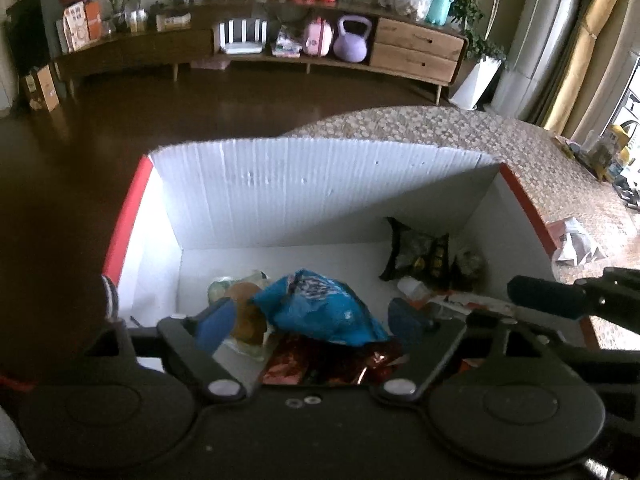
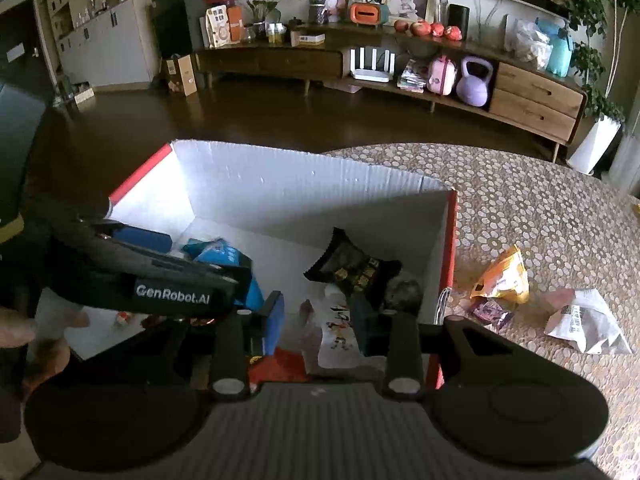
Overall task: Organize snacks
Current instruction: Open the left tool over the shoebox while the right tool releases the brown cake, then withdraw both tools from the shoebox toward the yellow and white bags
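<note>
A white cardboard box with red outer sides [image 1: 300, 192] [image 2: 280, 188] stands on the table. My left gripper [image 1: 310, 320] hangs inside it, open. A blue snack bag [image 1: 320, 304] [image 2: 224, 256] lies loose between its fingers, on a red foil packet [image 1: 320, 364] and a round orange snack [image 1: 244, 312]. A black snack bag [image 1: 420, 252] [image 2: 352, 268] leans in the box's far right corner. Over the box's near right side, my right gripper [image 2: 320, 320] is shut on a white snack packet [image 2: 336, 340] with a printed figure. One of its fingers [image 1: 548, 298] shows in the left wrist view.
The table has a pebble-patterned cloth [image 2: 520, 208]. Right of the box lie an orange bag [image 2: 504, 276], a small purple packet [image 2: 490, 312] and a crumpled white paper bag [image 2: 588, 320] [image 1: 576, 240]. A person's hand [image 2: 24, 332] holds the left gripper's body [image 2: 172, 296].
</note>
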Demonstrator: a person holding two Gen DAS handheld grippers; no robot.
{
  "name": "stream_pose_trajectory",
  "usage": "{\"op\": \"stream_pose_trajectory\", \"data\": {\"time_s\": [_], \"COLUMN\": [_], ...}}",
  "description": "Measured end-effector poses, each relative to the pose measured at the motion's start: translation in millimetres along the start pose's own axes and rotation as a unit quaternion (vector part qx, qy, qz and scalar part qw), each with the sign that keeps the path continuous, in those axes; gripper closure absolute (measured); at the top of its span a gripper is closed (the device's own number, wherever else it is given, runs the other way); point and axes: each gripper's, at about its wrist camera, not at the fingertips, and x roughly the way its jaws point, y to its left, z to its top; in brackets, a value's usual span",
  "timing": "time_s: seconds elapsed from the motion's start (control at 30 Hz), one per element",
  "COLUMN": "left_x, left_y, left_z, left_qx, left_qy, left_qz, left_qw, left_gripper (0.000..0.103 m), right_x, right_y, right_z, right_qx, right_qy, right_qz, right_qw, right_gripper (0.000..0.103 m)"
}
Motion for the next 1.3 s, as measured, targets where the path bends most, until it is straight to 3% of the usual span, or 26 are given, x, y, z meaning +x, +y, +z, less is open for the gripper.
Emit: {"op": "stream_pose_trajectory", "data": {"time_s": [0.4, 0.67, 0.77, 0.97, 1.1, 1.3], "left_x": [-34.8, -64.7, -75.6, -98.7, -112.8, -129.4], "left_y": [-2.7, -9.2, -13.7, -27.8, -39.8, -59.0], "left_z": [-1.5, -6.0, -7.6, -13.9, -20.0, -29.0], "left_qx": [0.001, 0.003, 0.002, 0.012, 0.02, 0.034], "left_qy": [-0.036, -0.07, -0.081, -0.104, -0.119, -0.136], "left_qz": [-0.003, 0.006, 0.001, -0.016, -0.02, -0.037], "left_qw": [0.9994, 0.9975, 0.9967, 0.9944, 0.9925, 0.9894], "left_gripper": [0.01, 0.008, 0.006, 0.003, 0.0, 0.0], "right_x": [-35.7, -67.2, -80.4, -109.3, -128.5, -154.9], "right_y": [-0.9, 0.5, 0.5, -6.0, -12.4, -28.6], "right_z": [-5.5, -8.3, -10.7, -17.6, -25.9, -41.2], "right_qx": [0.016, 0.023, 0.026, 0.034, 0.032, 0.043], "right_qy": [-0.024, -0.045, -0.057, -0.076, -0.088, -0.102], "right_qz": [0.007, 0.016, 0.017, 0.021, 0.021, 0.032], "right_qw": [1.0, 0.999, 0.998, 0.996, 0.995, 0.993], "right_gripper": [0.046, 0.043, 0.035, 0.034, 0.024, 0.021]}}
